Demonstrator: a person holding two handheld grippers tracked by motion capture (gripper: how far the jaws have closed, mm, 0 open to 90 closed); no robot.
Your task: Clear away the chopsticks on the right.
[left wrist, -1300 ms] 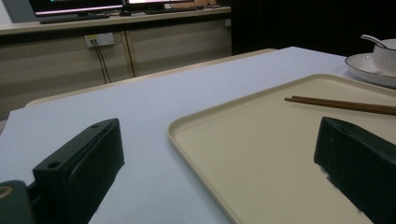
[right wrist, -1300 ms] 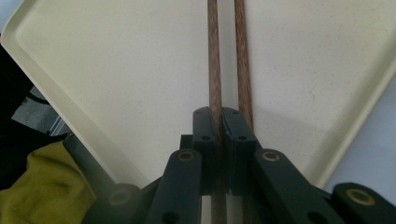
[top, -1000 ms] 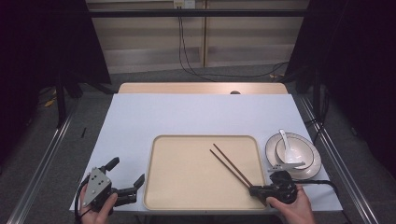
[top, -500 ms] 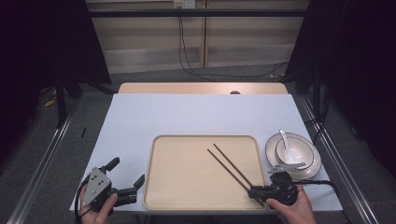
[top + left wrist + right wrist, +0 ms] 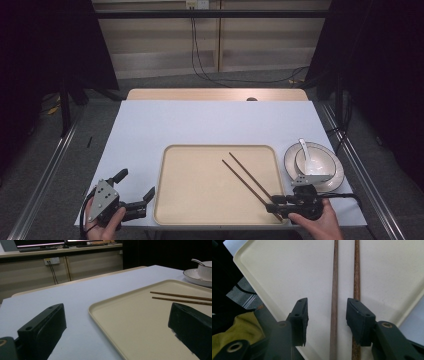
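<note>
The 2 chopsticks [image 5: 250,180] lie on the tray [image 5: 200,200], the right gripper [image 5: 278,204] has just been opening, released around them, while the left gripper [image 5: 135,192] waits agape.

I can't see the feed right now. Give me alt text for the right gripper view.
Two brown wooden chopsticks lie side by side on a cream tray, running straight up the frame. The right gripper has just been opening: its black jaws stand apart, one chopstick loose between them, the other passing under the right-hand jaw.
</note>
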